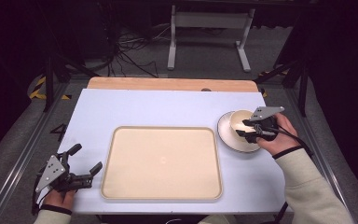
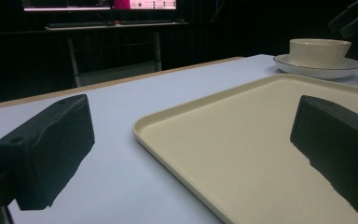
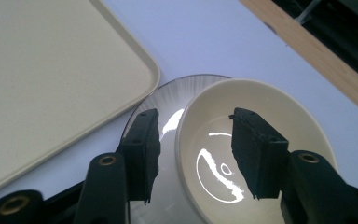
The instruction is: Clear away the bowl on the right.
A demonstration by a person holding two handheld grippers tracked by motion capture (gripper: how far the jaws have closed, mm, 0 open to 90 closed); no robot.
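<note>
While person's forearms enter at near edge, cream tray (image 1: 162, 161) lies mid-table as landmark. Left gripper (image 1: 85, 164) just off tray's near-left corner, jaws spread wide, holding nothing, low over white table (image 1: 135, 105). Right of tray: plate (image 1: 224, 133) with bowl (image 1: 239, 120) on it. Right gripper (image 3: 193, 144) over bowl, jaws parted astride its rim, one inside, one outside. Beyond tray: wooden table edge, dark floor cables (image 1: 126, 51), white desk frame (image 1: 209, 28).
</note>
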